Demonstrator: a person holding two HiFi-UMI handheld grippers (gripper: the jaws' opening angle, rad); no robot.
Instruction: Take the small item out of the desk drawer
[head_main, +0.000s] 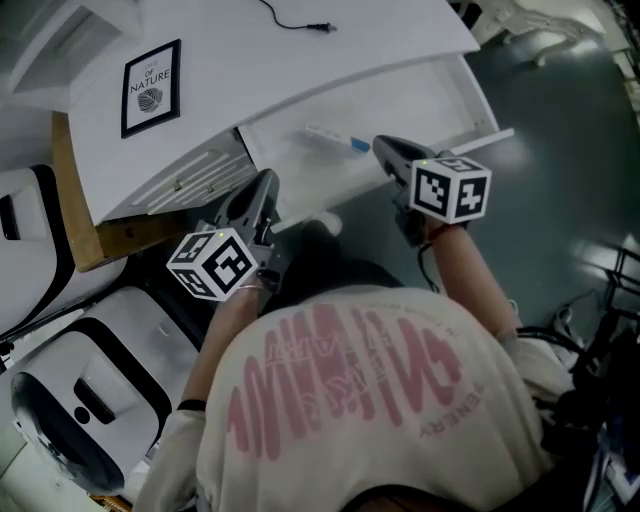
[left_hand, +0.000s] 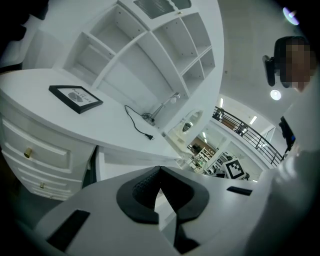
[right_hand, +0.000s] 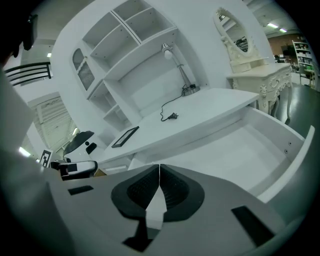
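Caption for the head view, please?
Person holds left hand-held gripper and right hand-held gripper at an open desk drawer containing a small item.

"of nature" printed on the black-framed picture (head_main: 151, 88)

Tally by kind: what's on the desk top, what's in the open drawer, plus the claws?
Framed picture: 1
Desk lamp: 1
Cable with plug: 1
Small item in the drawer: 1
Claws: 2, left claw and right claw, both shut, empty
Total: 6
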